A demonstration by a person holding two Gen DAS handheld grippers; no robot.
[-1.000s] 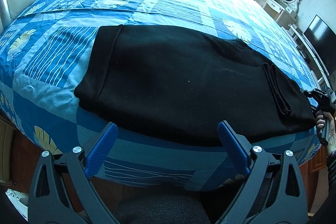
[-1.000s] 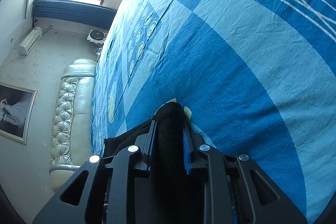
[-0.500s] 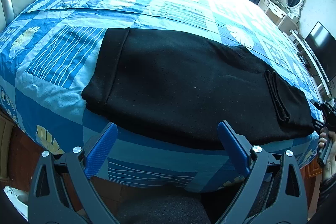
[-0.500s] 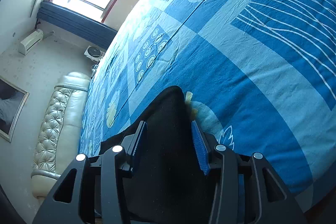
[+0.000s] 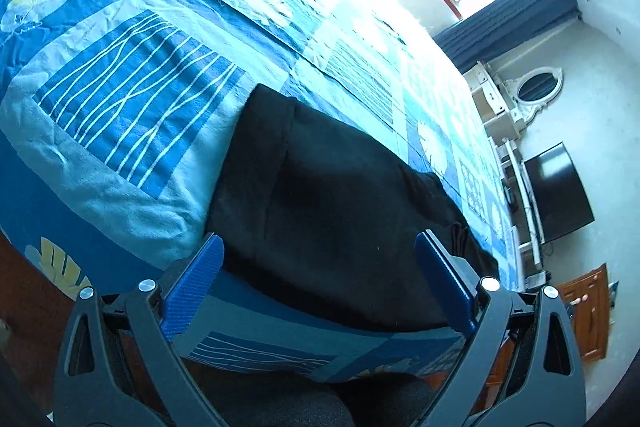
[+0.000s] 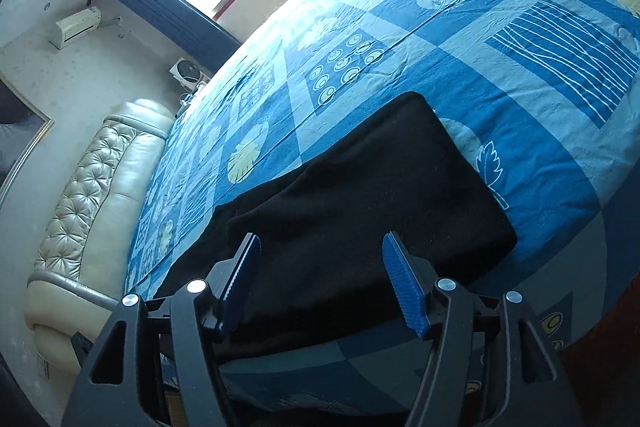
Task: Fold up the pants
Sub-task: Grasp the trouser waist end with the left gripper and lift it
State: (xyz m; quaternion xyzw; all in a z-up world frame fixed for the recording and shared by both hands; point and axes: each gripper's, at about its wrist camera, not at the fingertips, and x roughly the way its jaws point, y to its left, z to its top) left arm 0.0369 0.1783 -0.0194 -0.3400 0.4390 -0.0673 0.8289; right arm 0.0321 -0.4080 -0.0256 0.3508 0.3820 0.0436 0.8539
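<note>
Across the lower middle of both views lie the black pants [image 5: 340, 211] on the blue bedspread [image 5: 120, 115] — the right gripper [image 6: 320, 279] has let go of the leg end and backed off, spread wide. With the left gripper [image 5: 316, 283] also spread and empty, one fold looks finished — no containers in sight.

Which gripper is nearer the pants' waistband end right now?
Left. The left gripper, open, faces the pants at their waistband end; the right gripper, open, hangs over the opposite end.
</note>
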